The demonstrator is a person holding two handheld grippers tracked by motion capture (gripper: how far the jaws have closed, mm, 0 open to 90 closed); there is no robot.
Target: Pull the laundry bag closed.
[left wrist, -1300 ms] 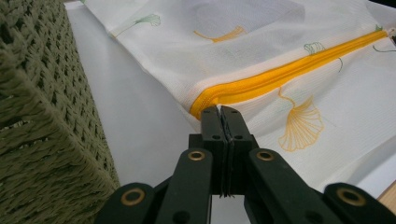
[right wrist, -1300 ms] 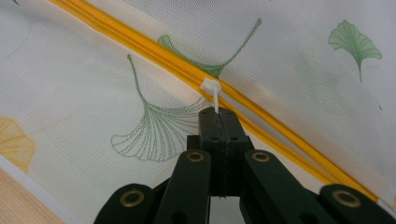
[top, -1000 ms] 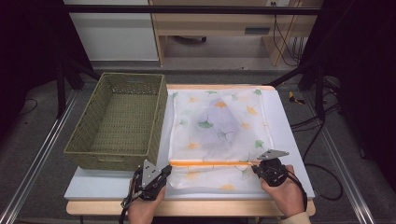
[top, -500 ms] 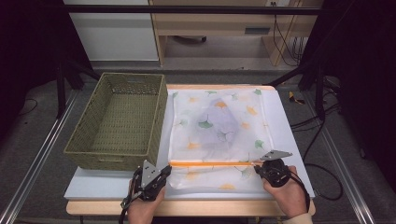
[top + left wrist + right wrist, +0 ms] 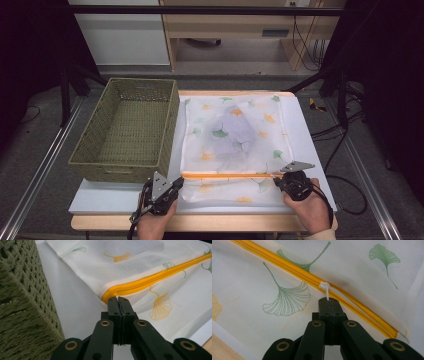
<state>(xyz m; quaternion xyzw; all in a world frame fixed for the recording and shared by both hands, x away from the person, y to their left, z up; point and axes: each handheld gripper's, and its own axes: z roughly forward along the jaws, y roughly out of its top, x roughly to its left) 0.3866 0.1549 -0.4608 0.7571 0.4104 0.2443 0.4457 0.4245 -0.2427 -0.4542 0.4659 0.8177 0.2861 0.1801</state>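
A white mesh bag (image 5: pixel 235 135) printed with ginkgo leaves lies flat on the white table (image 5: pixel 310 150). An orange zipper (image 5: pixel 227 175) runs across its near part. My left gripper (image 5: pixel 179 181) is at the zipper's left end, its jaws shut on the bag's fabric (image 5: pixel 125 293) just below the zipper's end (image 5: pixel 110 293). My right gripper (image 5: pixel 276 179) is near the zipper's right end. In the right gripper view the right gripper (image 5: pixel 328 300) is shut on the white zipper pull (image 5: pixel 325 287), which stands on the zipper (image 5: pixel 294 271). Something greyish shows faintly through the bag's middle.
A green woven basket (image 5: pixel 172 125) stands empty at the left of the bag, its wall (image 5: pixel 22 302) close beside my left gripper. A wooden edge (image 5: pixel 225 222) borders the table's near side. Cables (image 5: pixel 345 165) trail on the floor at the right.
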